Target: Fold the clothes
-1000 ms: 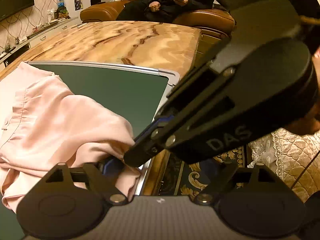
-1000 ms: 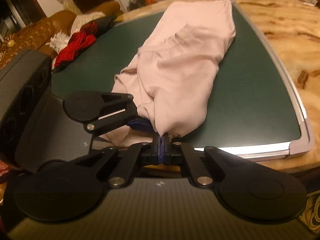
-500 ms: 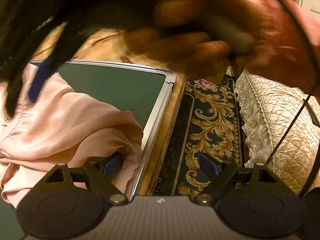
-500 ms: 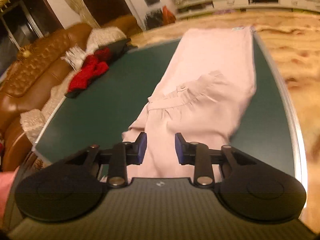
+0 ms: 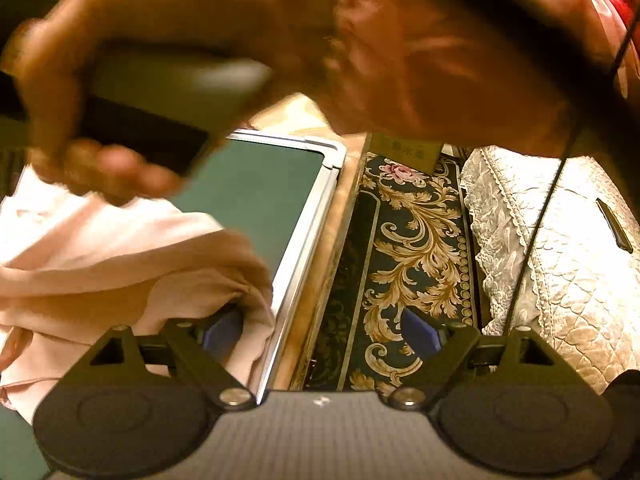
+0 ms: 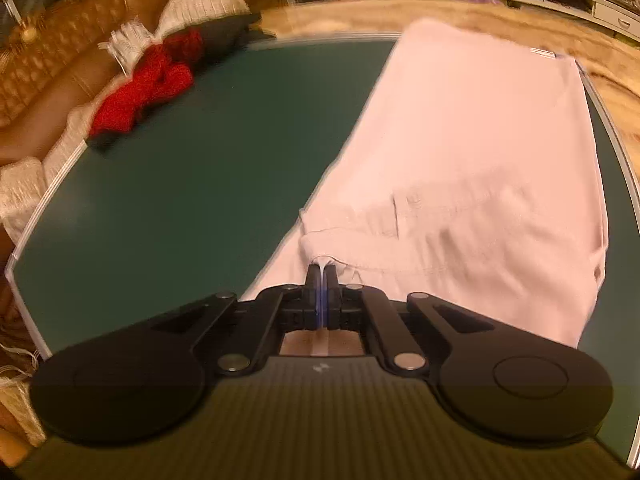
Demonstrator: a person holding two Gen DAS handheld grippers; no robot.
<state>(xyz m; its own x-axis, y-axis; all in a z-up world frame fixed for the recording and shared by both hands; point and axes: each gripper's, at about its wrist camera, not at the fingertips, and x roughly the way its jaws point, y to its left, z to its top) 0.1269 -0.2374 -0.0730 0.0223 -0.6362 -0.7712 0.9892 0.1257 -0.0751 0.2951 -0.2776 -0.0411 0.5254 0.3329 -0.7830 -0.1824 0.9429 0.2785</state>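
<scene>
This is a living room in a home. There is a brown leather sofa (image 6: 60, 60), a flowery rug (image 5: 408, 248) and a marble table (image 6: 480, 16).

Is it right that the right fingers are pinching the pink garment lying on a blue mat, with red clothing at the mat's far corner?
Not quite: the mat is dark green, not blue, as the right wrist view shows. The right fingers do pinch the pink garment, and red clothing lies at the far corner.
</scene>
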